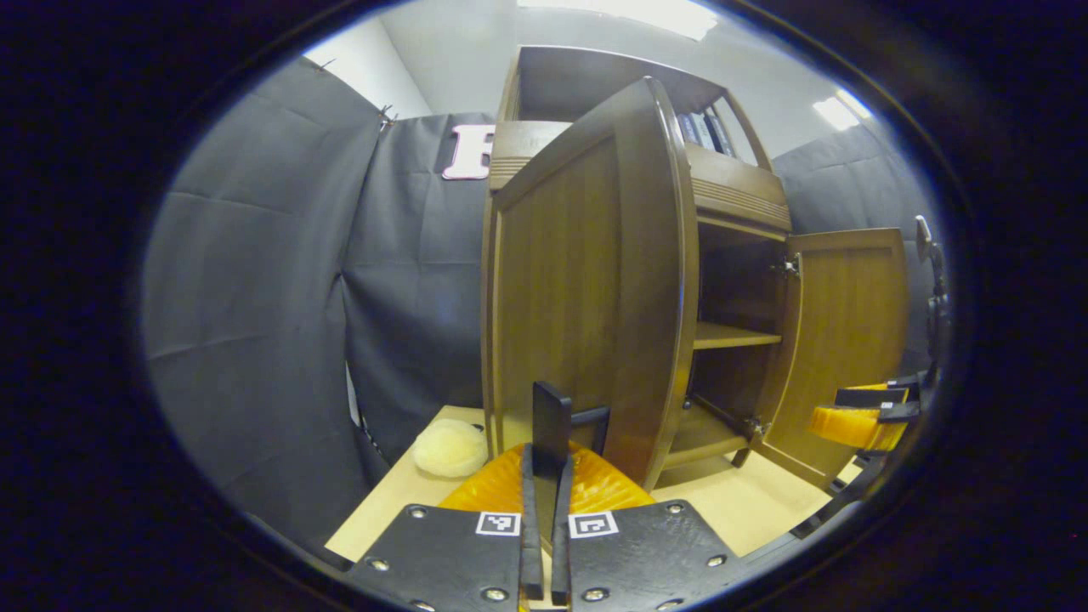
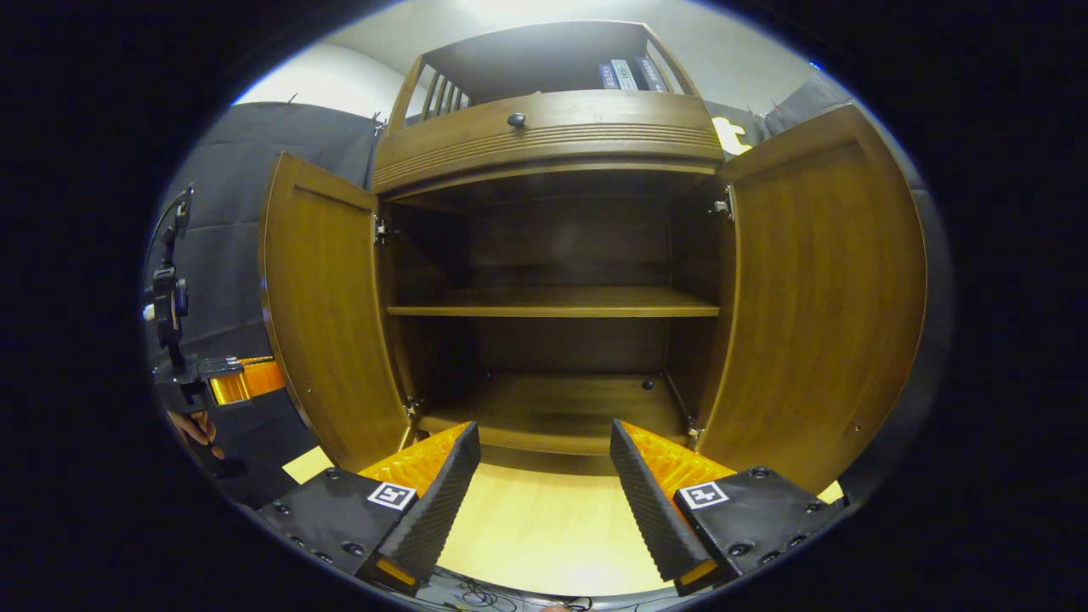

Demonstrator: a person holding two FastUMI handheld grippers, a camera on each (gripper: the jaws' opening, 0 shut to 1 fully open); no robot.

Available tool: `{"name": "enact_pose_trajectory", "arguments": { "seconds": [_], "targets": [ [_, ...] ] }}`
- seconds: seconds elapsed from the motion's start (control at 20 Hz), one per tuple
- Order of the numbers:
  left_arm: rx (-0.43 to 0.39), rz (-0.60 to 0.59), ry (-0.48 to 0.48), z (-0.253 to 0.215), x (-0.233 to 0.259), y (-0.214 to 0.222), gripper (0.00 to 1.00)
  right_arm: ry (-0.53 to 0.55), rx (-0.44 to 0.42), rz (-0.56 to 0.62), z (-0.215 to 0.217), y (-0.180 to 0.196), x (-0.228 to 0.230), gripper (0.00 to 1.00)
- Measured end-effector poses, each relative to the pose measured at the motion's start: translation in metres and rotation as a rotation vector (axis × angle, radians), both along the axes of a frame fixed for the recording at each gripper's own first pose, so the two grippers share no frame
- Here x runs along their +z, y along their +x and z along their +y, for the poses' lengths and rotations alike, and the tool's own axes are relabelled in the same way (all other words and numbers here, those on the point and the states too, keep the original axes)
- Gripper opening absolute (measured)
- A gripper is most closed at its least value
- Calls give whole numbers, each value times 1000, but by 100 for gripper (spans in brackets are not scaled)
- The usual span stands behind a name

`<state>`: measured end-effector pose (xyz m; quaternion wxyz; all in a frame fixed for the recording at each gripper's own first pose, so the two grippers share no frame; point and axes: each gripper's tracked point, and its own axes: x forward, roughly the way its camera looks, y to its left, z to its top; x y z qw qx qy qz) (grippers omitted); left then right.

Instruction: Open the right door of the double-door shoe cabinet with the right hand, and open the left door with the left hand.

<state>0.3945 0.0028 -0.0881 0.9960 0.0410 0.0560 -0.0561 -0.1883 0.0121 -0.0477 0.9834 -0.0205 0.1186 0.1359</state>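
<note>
The brown shoe cabinet [image 2: 552, 144] stands on a light table with both doors swung open. In the left gripper view I see the outer face of the left door [image 1: 586, 280] close up. My left gripper [image 1: 545, 476] is shut on that door's dark bar handle [image 1: 551, 412]. The right door [image 1: 850, 323] stands wide open farther off, with my right gripper [image 1: 858, 418] beside it. In the right gripper view the left door [image 2: 327, 314] and right door [image 2: 820, 289] frame the bare shelves [image 2: 552, 302]. My right gripper [image 2: 544, 450] is open with nothing between its fingers.
A cream fluffy pad [image 1: 450, 448] lies on the table [image 1: 748, 510] left of the cabinet. A drawer with a round knob [image 2: 516, 120] sits above the doors, with books [image 2: 629, 75] on top. A hand [image 2: 195, 429] holds the left gripper [image 2: 225, 382] behind the left door.
</note>
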Motion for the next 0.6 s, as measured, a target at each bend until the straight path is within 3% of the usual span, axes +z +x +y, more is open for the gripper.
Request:
{"name": "enact_pose_trajectory", "arguments": {
  "seconds": [0.25, 0.35, 0.4, 0.6],
  "targets": [
    [-39, -37, 31, 8, 6, 7, 6, -25, 20, -21, 3, -7, 6, 97],
    [-33, -47, 45, 15, 6, 8, 5, -38, 13, -33, -1, -8, 8, 94],
    [-27, -53, 51, 19, 7, 9, 5, -40, 7, -33, -3, -9, 8, 97],
    [-76, -47, 40, 15, 7, 8, 6, -56, -18, -20, -14, -12, 6, 94]
  ]
}}
